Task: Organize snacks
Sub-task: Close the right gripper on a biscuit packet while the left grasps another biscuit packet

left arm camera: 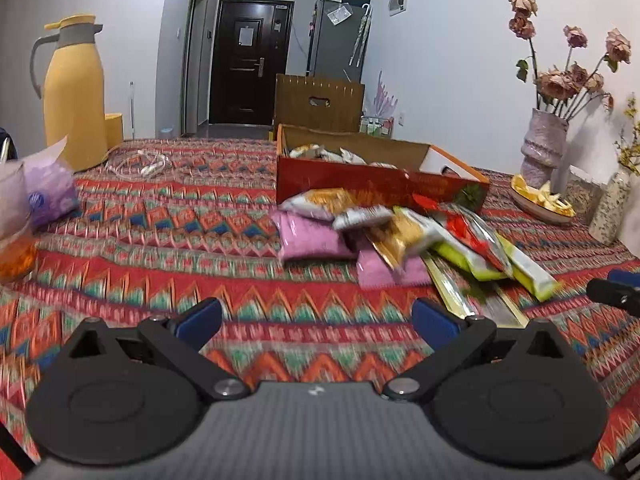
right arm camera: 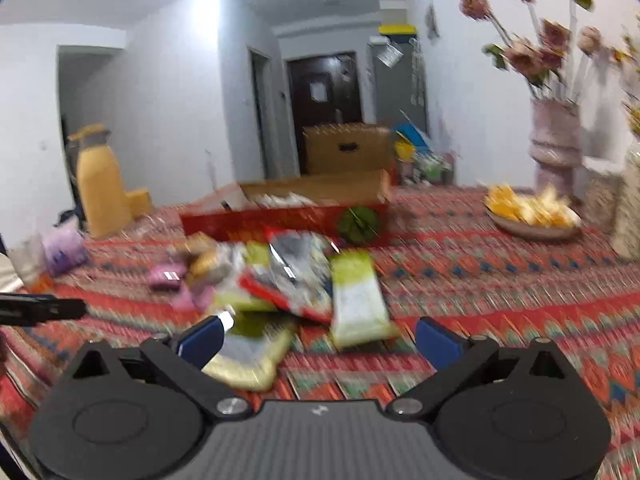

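Both sets of fingers spread wide, nothing held. The snack packets [left arm camera: 404, 236] lie heaped on the table [left arm camera: 168, 240], just in front of the red box [left arm camera: 360, 182], which already holds a few. The left gripper [left arm camera: 316, 320] sits short of the heap; the right gripper [right arm camera: 320, 336] is nearly over a yellow-green packet [right arm camera: 356, 296]. The risk as I see it: overlapping, slippery wrappers, so one pinch could drag neighbours along or let a packet slide out.

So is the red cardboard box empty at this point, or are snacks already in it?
Not empty. The red cardboard box is open-topped, with a few light-coloured packets showing above its front wall. The pile of snack packets lies outside, in front.
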### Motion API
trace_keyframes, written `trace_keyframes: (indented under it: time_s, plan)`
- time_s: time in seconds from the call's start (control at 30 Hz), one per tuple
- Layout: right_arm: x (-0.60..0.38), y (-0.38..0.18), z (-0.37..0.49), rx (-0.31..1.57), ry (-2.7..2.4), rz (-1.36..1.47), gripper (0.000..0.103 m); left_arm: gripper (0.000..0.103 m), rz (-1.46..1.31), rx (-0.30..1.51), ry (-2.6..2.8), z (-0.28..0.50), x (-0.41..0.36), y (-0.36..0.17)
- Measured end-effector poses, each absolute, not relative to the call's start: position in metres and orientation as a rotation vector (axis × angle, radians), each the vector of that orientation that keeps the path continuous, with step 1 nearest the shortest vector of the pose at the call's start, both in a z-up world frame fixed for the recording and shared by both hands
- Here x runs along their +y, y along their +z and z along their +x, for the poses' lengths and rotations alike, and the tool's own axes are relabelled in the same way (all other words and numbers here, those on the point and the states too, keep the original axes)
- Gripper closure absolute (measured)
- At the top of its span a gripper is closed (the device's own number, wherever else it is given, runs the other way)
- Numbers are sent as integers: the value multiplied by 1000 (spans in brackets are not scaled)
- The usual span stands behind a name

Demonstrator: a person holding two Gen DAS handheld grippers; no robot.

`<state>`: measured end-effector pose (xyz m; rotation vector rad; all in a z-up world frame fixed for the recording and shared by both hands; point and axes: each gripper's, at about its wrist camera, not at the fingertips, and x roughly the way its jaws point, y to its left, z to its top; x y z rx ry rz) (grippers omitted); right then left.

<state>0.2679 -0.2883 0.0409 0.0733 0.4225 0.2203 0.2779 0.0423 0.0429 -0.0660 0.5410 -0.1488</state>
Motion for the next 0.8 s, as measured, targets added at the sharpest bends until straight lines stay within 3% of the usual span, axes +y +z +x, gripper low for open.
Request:
trace_keyframes:
  time_s: [0.13, 0.27, 0.47, 0.67, 0.8]
  plan:
    - [-255, 51, 306, 423, 282, -51, 8, 0, -53, 551, -122, 319, 53, 51]
    - [-210, 51, 347, 441, 325, -178, 22, 0, -45, 565, -141, 360, 63, 55]
    - [-157, 46, 397, 487, 414, -236, 22, 0, 2, 566, -318, 421, 57, 48]
    - [-128, 25, 426, 556, 425, -264, 35, 1, 4, 653, -413, 478, 43, 26]
    - [-122, 18, 428, 545, 411, -307, 41, 14, -77, 683, -411, 503, 47, 15]
